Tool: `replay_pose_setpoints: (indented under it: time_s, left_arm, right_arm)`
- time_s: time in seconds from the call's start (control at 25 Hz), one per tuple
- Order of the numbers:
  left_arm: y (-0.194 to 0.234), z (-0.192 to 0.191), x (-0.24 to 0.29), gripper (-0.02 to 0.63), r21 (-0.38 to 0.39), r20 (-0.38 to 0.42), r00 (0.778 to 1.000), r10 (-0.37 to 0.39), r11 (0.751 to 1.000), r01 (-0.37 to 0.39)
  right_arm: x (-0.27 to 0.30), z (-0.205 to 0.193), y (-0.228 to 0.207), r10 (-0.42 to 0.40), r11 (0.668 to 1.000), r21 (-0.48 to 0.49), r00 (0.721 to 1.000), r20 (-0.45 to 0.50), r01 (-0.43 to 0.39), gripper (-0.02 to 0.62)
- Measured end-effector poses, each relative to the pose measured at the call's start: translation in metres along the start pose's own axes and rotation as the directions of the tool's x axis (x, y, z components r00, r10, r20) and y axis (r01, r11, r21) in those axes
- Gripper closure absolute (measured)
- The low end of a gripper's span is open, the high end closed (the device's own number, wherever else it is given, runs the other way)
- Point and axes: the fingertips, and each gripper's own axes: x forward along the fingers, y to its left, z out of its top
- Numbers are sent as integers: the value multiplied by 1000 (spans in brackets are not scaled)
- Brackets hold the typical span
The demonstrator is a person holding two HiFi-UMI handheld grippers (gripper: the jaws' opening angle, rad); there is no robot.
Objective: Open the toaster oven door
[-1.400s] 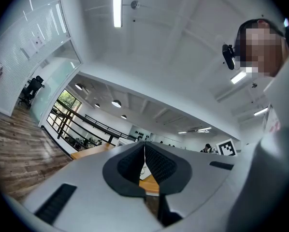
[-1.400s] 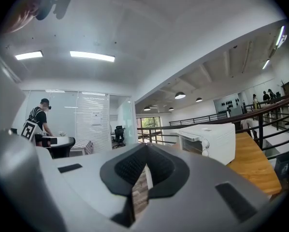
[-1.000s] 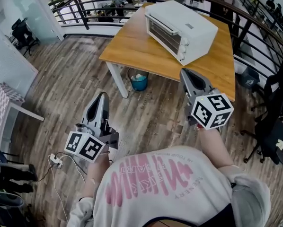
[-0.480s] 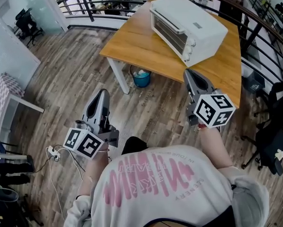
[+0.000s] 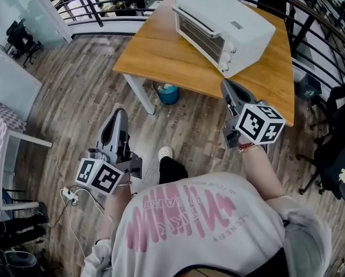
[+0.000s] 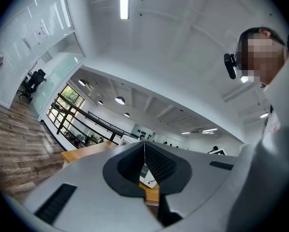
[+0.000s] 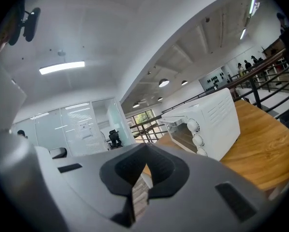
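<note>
Wooden table point(image 5: 172, 59) with the white boxy toaster oven point(image 5: 233, 22) is nearer, almost reachable; my left gripper point(image 5: 117, 115) and right gripper point(image 5: 228, 86) are closed, empty.

The toaster oven point(image 5: 225, 29) is white, the table point(image 5: 161, 57) honey-brown, the bucket point(image 5: 168, 95) blue.

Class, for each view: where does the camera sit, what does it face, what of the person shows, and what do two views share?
Head view: on the head, facing down at oven and table; shirt, arms, left gripper, right gripper show.
Left gripper view: on that gripper, facing up past shut fingers to the ceiling; shoulder at right.
Right gripper view: on that gripper, facing the oven past shut fingers; head top-left.
Shared: head and right gripper views show the oven.
</note>
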Motion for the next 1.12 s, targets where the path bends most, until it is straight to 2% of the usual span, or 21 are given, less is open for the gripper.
replay_pose_setpoints:
  time_s: [0.44, 0.6, 0.72, 0.88, 1.0, 1.12]
  left_arm:
    - [66, 10, 77, 584, -34, -47, 997, -54, 998, 52]
    - [79, 28, 113, 584, -18, -60, 995, -82, 997, 81]
    - [99, 33, 132, 584, -21, -71, 993, -97, 995, 95]
    - [128, 34, 154, 584, -30, -97, 988, -119, 993, 117]
    - [134, 31, 167, 584, -30, -119, 983, -139, 990, 136]
    - [143, 29, 180, 584, -36, -139, 978, -155, 988, 151]
  right_arm:
    - [73, 14, -38, -123, 990, 72, 992, 28, 120, 588]
    - [94, 32, -60, -166, 973, 174, 984, 62, 153, 586]
    - [115, 38, -69, -176, 943, 302, 979, 104, 138, 526]
    - [138, 40, -84, -209, 875, 475, 958, 195, 94, 490]
    - [144, 42, -98, -234, 830, 555, 937, 258, 55, 459]
    - [154, 38, -106, -260, 795, 605, 926, 275, 43, 437]
